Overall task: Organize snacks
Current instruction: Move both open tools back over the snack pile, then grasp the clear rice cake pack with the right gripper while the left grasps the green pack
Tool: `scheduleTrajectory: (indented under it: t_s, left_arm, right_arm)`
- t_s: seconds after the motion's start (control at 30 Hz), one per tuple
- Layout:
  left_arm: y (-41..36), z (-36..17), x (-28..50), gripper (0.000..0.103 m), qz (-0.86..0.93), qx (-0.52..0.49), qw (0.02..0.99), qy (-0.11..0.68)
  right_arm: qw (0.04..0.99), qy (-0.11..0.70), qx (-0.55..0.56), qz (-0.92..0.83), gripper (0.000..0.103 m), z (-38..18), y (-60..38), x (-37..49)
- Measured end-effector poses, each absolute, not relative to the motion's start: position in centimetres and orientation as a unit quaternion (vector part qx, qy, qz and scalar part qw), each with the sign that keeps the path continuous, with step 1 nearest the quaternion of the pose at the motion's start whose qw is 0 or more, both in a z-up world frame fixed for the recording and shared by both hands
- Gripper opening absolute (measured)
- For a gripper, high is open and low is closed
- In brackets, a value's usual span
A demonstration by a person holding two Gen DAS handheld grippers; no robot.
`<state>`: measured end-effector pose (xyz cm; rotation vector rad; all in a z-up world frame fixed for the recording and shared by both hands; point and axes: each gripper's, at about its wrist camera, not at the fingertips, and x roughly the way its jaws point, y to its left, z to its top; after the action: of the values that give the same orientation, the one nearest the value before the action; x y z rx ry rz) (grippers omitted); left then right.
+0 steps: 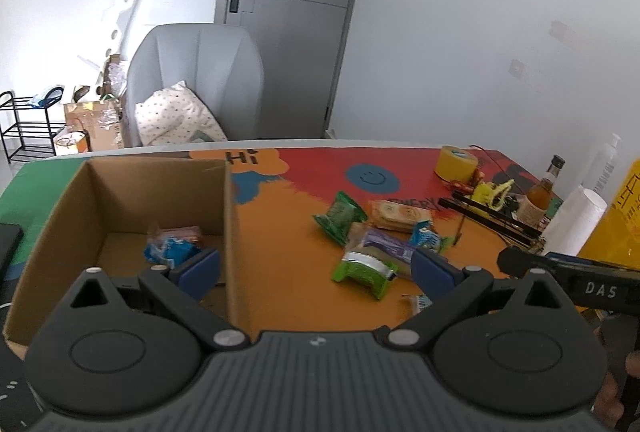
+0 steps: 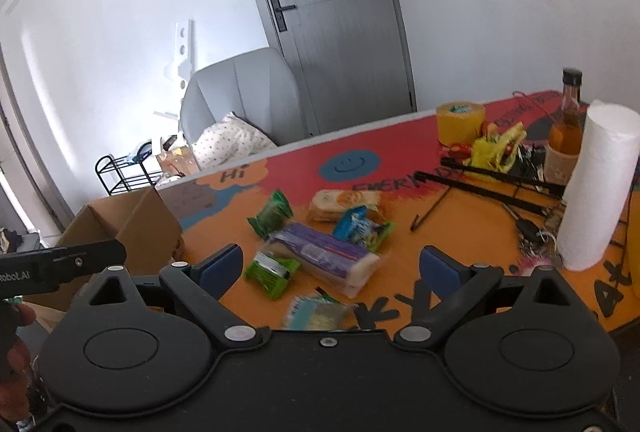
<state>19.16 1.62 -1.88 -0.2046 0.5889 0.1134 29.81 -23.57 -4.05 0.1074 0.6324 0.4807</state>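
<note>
The table (image 1: 280,272) has a bright orange, red and green printed top. On its left side stands the cardboard box (image 1: 228,232), open at the top, seen also in the right wrist view (image 2: 152,232). Inside the box, near the back wall, lie what look like 2 packets: a blue one (image 1: 172,250) and a reddish one (image 1: 180,232) behind it, though the wrappers are too crumpled to be sure of the count.

At the right edge of the table stands a white paper roll (image 2: 596,188), with a bottle (image 2: 566,124) of orange liquid and a yellow tape roll (image 2: 460,120) behind it.

The other snacks sit in a loose pile on the orange part of the table, right of the box. The long purple pack (image 2: 320,256) lies in the middle, touching a bright green packet (image 2: 272,272) at its left end. Behind it are a dark green packet (image 2: 272,214), a tan biscuit pack (image 2: 344,204) and a blue packet (image 2: 356,224). A small teal packet (image 2: 316,312) lies nearest the camera.

The left gripper (image 1: 316,270) is spread wide with nothing between its fingers, straddling the box's right wall. The right gripper (image 2: 332,268) is also released and empty, above the pile.
</note>
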Motion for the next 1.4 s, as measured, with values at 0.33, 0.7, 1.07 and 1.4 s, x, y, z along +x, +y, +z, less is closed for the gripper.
scheduleTrajectory:
  t_s: [0.33,0.7,1.07,1.4]
  left_arm:
    - [-0.4,-3.1,21.0,0.101,0.026,-0.096,0.943,0.318]
    - [-0.7,-4.5,22.9,0.101,0.030,-0.098,0.937,0.335]
    - [-0.6,-5.5,23.9,0.101,0.021,-0.115,0.936,0.331]
    - [-1.7,-5.3,24.2,0.100,0.017,-0.106,0.944,0.312]
  right_arm:
    - [0.906,0.349,0.048,0.236,0.097,-6.3,-23.2,30.7]
    - [0.888,0.392,0.030,0.239,0.099,-9.4,-20.8,32.0]
    - [0.886,0.406,-0.012,0.224,0.080,-10.9,-18.5,32.6]
    - [0.895,0.399,-0.029,0.198,0.047,-10.9,-20.1,33.0]
